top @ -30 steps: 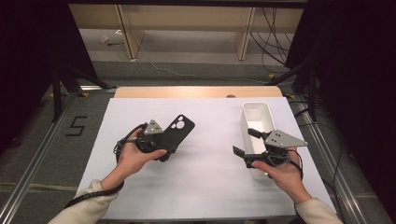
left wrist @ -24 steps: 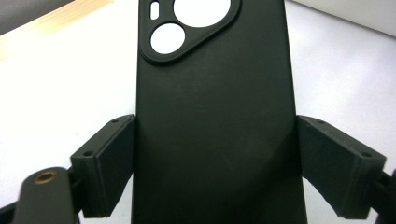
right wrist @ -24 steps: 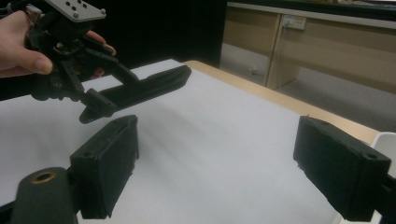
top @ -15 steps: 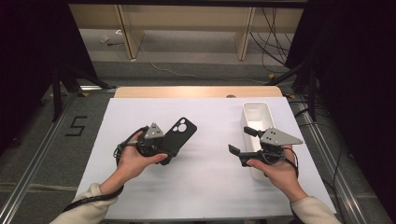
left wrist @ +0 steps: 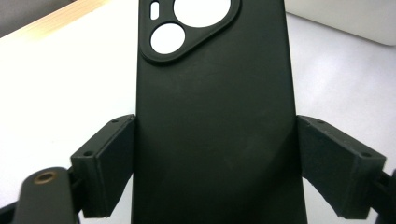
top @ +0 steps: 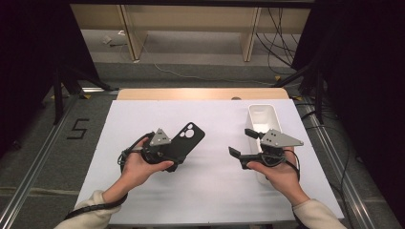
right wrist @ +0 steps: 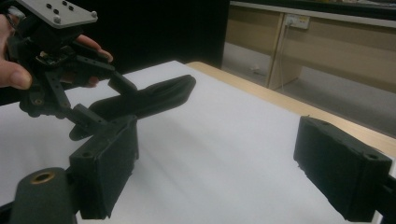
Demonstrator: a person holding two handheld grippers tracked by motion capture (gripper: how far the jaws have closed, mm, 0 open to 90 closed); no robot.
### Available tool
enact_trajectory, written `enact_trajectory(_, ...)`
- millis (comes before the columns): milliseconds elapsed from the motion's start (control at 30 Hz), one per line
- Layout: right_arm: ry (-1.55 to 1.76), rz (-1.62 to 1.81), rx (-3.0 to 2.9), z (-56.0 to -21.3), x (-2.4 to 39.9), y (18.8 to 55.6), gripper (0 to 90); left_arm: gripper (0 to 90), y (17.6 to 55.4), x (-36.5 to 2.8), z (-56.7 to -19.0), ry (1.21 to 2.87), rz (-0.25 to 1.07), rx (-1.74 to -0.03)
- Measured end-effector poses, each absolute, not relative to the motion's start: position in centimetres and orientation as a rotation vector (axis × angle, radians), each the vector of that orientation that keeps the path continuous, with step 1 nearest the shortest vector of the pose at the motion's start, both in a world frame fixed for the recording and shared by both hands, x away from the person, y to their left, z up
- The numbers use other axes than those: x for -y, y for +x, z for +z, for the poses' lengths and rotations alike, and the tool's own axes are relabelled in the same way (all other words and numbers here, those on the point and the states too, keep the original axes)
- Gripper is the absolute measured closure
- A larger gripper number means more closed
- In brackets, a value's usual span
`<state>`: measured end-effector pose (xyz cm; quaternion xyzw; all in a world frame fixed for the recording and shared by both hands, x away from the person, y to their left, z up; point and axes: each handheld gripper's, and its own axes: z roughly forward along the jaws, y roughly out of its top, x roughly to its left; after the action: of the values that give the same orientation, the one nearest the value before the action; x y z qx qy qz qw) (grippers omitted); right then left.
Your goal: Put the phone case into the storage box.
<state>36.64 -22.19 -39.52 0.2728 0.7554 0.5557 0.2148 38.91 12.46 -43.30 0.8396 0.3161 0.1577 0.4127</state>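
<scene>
A black phone case (top: 190, 138) with camera cutouts is held above the white table sheet at centre left. My left gripper (top: 173, 151) is shut on its lower end. In the left gripper view the case (left wrist: 215, 93) fills the gap, with both pads (left wrist: 112, 163) against its long edges. My right gripper (top: 241, 142) stands open at centre right, jaws pointing left toward the case, with nothing between them. The right gripper view looks between its own wide-apart pads (right wrist: 109, 163) at the left gripper (right wrist: 100, 98) and the case (right wrist: 159, 95) a short way off.
A white oblong bin (top: 262, 117) stands on the sheet at the right, just behind the right hand. The white sheet (top: 210, 191) covers a wooden table whose far edge (top: 200, 93) shows. Metal rails run along both sides on the floor.
The right gripper has drifted slightly left, away from the bin. The left gripper keeps the case in much the same place.
</scene>
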Motion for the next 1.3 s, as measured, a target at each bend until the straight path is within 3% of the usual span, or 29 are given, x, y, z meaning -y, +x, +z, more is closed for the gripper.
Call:
enact_trajectory(433,0.743,1.525,-2.112,-39.2,20.2,37.3,10.3,15.1,38.1,-11.4,-43.3,2.111,0.388,-0.765)
enact_trajectory(1300,0.816,1.53,-2.185,-39.9,17.2,40.3,11.6,15.1,36.3,-8.2,-43.4,2.128,0.42,-0.674)
